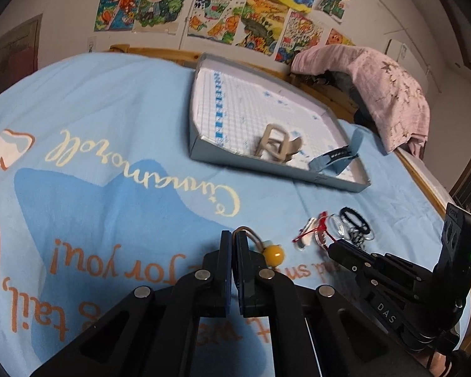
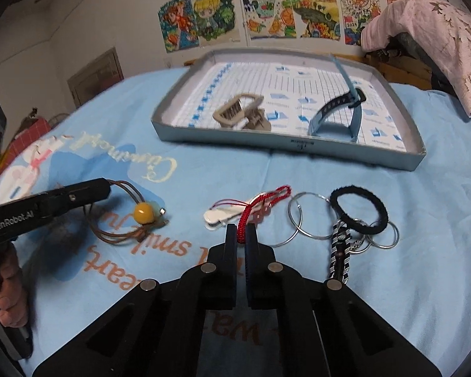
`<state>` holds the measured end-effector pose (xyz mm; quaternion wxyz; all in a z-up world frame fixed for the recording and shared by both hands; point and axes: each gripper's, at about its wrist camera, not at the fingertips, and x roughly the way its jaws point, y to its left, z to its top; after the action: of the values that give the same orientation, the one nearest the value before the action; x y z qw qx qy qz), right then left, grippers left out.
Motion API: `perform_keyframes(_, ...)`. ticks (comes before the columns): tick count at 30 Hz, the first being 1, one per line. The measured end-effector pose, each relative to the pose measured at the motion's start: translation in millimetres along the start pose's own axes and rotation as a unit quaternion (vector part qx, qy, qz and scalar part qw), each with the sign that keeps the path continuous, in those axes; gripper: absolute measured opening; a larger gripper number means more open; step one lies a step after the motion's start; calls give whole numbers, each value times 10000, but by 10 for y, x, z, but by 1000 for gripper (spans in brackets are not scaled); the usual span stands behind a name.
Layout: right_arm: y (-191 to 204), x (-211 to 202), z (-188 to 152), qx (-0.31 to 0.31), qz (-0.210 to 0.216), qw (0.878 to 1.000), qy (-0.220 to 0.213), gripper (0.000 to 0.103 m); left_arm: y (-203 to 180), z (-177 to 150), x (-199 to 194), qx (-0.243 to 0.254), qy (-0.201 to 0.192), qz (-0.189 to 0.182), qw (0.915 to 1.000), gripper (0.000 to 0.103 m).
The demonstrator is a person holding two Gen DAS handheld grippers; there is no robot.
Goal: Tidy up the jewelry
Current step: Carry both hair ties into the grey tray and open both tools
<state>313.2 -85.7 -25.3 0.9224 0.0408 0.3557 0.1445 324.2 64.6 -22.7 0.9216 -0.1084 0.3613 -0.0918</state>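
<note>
Both my grippers tilt down toward the blue printed bedsheet [image 2: 392, 220]. My left gripper [image 1: 234, 235] is clenched on a thin brown cord bracelet [image 2: 122, 232] carrying a glossy yellow bead [image 2: 143, 212]. My right gripper [image 2: 241, 231] is clamped on a braided red cord [image 2: 251, 210] beside a white clip [image 2: 218, 216]. Nearby lie wire rings [image 2: 307, 215], a fuzzy black hair tie [image 2: 359, 209] and a woven keychain [image 2: 340, 257]. Beyond, the shallow grey tray [image 2: 298, 146] holds a beige claw clip [image 2: 241, 114] and a blue strap [image 2: 339, 110]

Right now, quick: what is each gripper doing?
Left gripper: closed on the brown cord bracelet with the yellow bead.
Right gripper: closed on the red cord bracelet.
</note>
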Motion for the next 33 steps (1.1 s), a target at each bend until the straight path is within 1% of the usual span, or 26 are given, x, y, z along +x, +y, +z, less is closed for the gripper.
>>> perform_keyframes(6, 5, -297, 45, 37, 267, 9983, -521, 4, -142, 77, -132, 256, -168, -177, 9994, 3)
perform_keyframes(9, 16, -412, 131, -29, 375, 9965, -741, 4, -219, 158, -195, 393, -260, -179, 9987, 3)
perform_keyframes(11, 12, -491, 209, -46, 455, 9951, -881, 4, -254, 232, -236, 397, -336, -220, 9984, 3)
perform_keyframes(15, 11, -552, 411, -115, 532, 9928, -1063, 4, -310, 483, -281, 380, -530, -329, 9973, 3)
perform_keyframes(18, -16, -511, 622, -150, 520, 9918, -1160, 4, -348, 723, -269, 399, -729, -411, 9957, 3)
perform_keyframes(20, -25, -413, 794, -241, 435, 9913, -1220, 4, -377, 909, -210, 490, -865, -326, 9945, 3)
perform_keyframes(23, -77, -239, 959, -211, 339, 9914, -1245, 4, -402, 1100, -70, 560, -1031, -254, 9928, 3)
perform_keyframes(26, -153, -20, 1092, -169, 240, 9927, -1173, 4, -387, 1216, 138, 563, -1087, -192, 9923, 3)
perform_keyframes(29, -236, 237, 1159, -61, 236, 9956, -906, 4, -353, 1245, 413, 500, -929, -175, 9943, 3)
perform_keyframes(33, -280, 519, 1116, 36, 270, 9983, -515, 4, -302, 1156, 686, 320, -712, -139, 9969, 3)
